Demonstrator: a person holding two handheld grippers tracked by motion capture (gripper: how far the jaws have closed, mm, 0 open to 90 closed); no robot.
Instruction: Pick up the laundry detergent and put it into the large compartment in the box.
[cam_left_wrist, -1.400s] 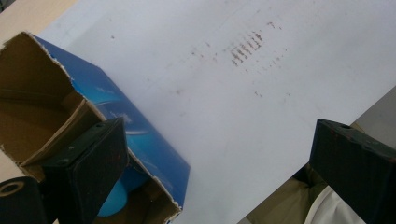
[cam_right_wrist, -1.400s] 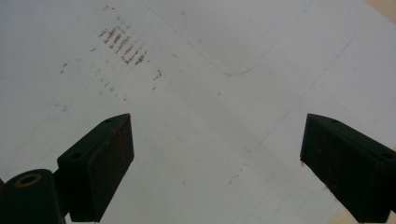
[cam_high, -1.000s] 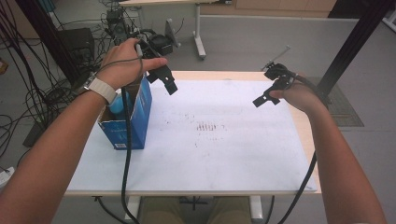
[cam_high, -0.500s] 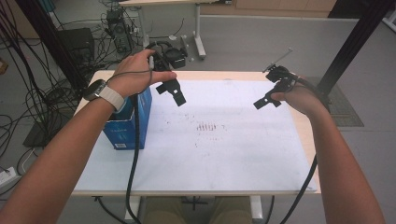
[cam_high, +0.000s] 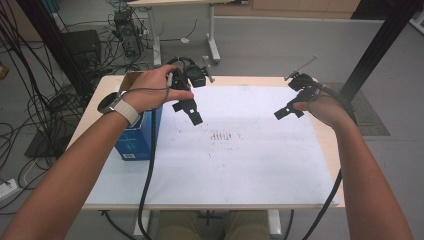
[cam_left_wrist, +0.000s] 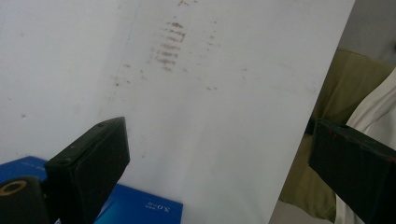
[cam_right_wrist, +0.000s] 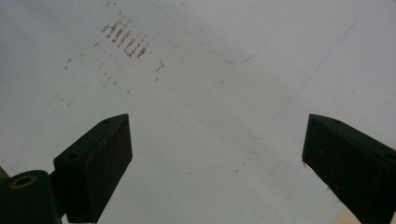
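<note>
— Left gripper view: what sits by the jaws?
— Left gripper (cam_high: 189, 107) gapes empty; blue box (cam_left_wrist: 140, 207) just below its left jaw.
— Right gripper (cam_high: 287, 107)?
— Spread wide, empty, over white sheet (cam_right_wrist: 210, 116).

A light wooden table (cam_high: 327, 145) carries a large white sheet (cam_high: 240, 165) that covers most of its top. Faint reddish-brown marks (cam_high: 222, 136) stain the sheet near its middle. A blue box (cam_high: 134, 142) stands at the table's left edge, overlapping the sheet's left border.
</note>
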